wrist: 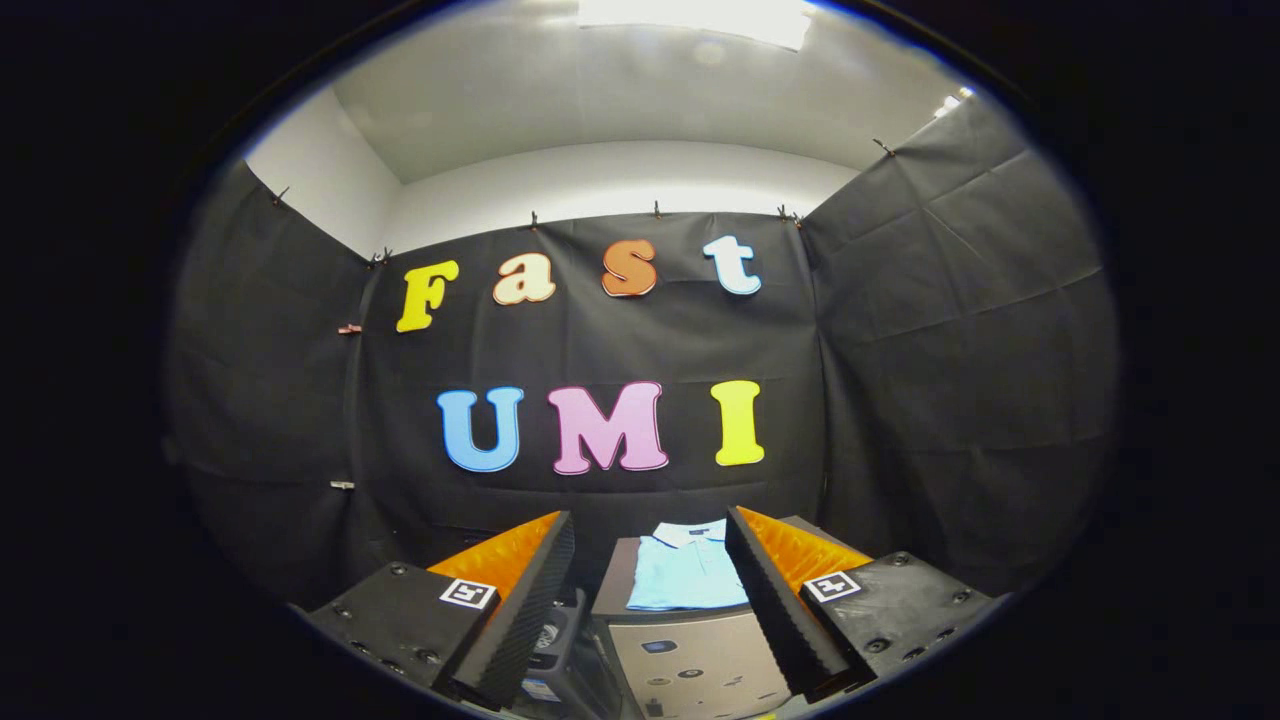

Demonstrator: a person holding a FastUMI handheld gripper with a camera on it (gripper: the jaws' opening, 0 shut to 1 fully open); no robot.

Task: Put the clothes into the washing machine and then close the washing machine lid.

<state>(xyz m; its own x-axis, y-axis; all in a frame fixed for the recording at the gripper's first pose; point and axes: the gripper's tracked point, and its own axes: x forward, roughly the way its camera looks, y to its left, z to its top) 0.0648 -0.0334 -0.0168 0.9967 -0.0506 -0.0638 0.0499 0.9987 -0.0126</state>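
The claw (pixel 650 600) is held level with its two fingers (pixel 530 610) spread wide apart and nothing between them but air; neither finger touches anything. Each finger carries a small square marker (pixel 468 593) on its upper face.

Through the gap between the fingers, just ahead and a little below, stands the washing machine (pixel 690 665), seen from its front side. Its pale front panel shows a few small stickers, too small to make out. The lid (pixel 612 585) lies flat and closed across the top, a dark surface.

On that lid rests the shirt (pixel 688 570), a light blue polo with a white collar, laid out flat and neatly folded, collar end pointing away toward the back wall. It sits between the lines of the two fingers but well beyond their tips, so it is not gripped.

To the left of the machine, low down beside the left finger, some dark equipment (pixel 560 640) is partly hidden and I cannot tell what it is.

Behind everything hangs the black cloth wall (pixel 900 400), pinned along its top edge, with a white ceiling above it.
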